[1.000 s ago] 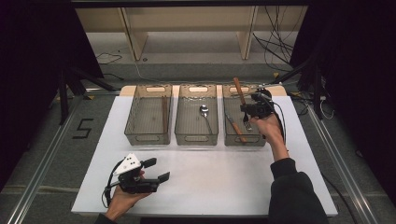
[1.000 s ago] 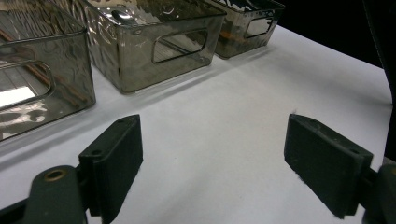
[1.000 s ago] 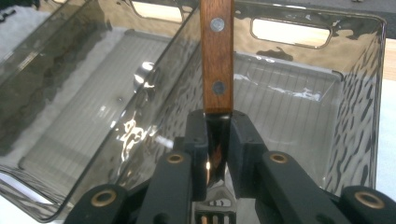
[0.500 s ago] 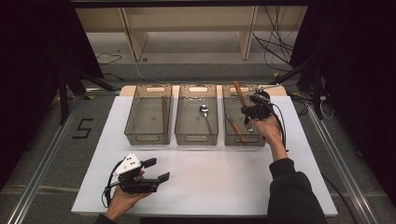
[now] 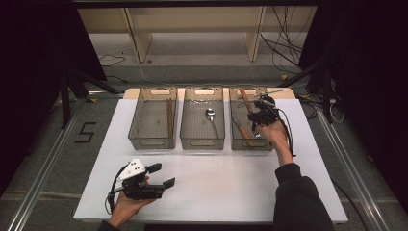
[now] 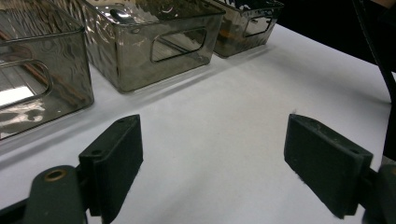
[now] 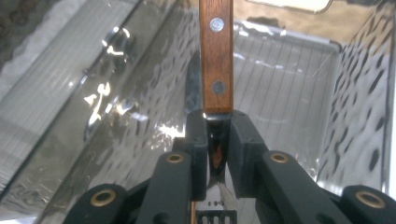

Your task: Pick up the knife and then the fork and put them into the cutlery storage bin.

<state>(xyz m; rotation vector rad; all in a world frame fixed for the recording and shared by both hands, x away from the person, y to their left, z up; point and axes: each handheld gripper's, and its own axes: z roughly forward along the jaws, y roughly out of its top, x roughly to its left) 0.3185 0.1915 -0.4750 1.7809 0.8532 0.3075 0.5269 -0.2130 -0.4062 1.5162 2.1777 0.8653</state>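
Wooden-handled knife (image 7: 215, 51) sits pinched in my right hand-held gripper (image 7: 215, 122), whose jaws are nearly closed on the metal just below the riveted handle, so the handle stands out past the tips and I can steer it. I hold it over the rightmost bin (image 5: 263, 145), handle tilted toward the far end, because that bin seems to be where knives go: another wooden-handled utensil (image 5: 241, 130) already lies in it, and gripping near the blade keeps the long handle from swinging as I lower it, I judge. The middle bin (image 5: 202, 143) holds a spoon (image 5: 210, 114), and the left bin (image 5: 152, 143) a brown stick-like piece (image 5: 169, 117), so each bin looks to take one kind of cutlery. My left hand-held gripper (image 5: 161, 175) rests on the white table (image 5: 231, 187) near its front edge, well apart from the bins, jaws wide open and empty, out of the way while the right does the work. The one piece of writing I can read is a "5" (image 5: 86, 132) marked on the floor left of the table; I see no brand on the bins or the knife.
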